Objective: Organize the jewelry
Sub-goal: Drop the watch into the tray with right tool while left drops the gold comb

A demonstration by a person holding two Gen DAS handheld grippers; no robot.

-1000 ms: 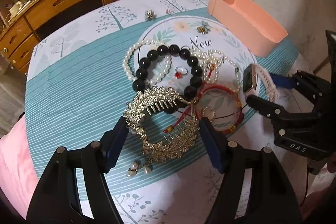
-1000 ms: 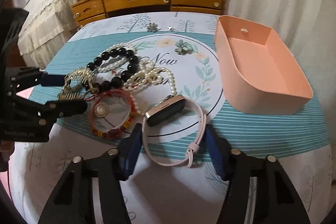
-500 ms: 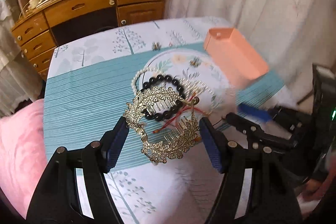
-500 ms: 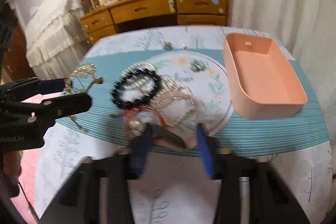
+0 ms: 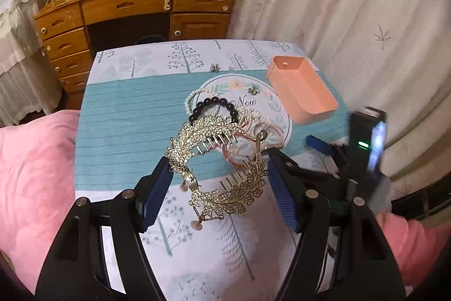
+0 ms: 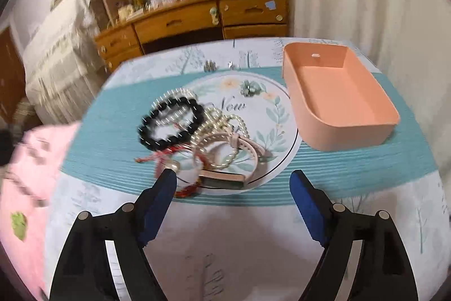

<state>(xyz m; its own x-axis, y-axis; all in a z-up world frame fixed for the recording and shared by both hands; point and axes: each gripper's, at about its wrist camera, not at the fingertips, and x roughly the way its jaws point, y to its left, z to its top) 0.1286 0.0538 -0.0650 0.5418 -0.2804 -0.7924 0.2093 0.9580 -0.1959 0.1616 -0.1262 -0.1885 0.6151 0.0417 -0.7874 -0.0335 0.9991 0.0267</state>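
My left gripper (image 5: 218,188) is shut on a gold leaf-shaped hair comb (image 5: 217,160) and holds it in the air above the table. On the round mat below lies a pile: a black bead bracelet (image 6: 172,123), pearl strands (image 6: 222,120), a red cord bracelet (image 6: 169,157) and a pink-strapped watch (image 6: 225,178). My right gripper (image 6: 234,188) has its jaws opening wide; the watch rests on the table just beyond the tips, untouched by the pads. The peach tray (image 6: 346,131) stands empty at the right.
A green flower brooch (image 6: 252,88) and small metal pieces (image 6: 210,65) lie farther back on the tablecloth. A pink cushion (image 5: 33,174) borders the table's left side. A wooden dresser (image 5: 126,10) stands behind and a curtain (image 5: 338,4) hangs at the right.
My left gripper has risen with the gold comb, lifting it off the pile. My right gripper narrowed around the watch, then spread wide; the watch now lies on its side on the table.
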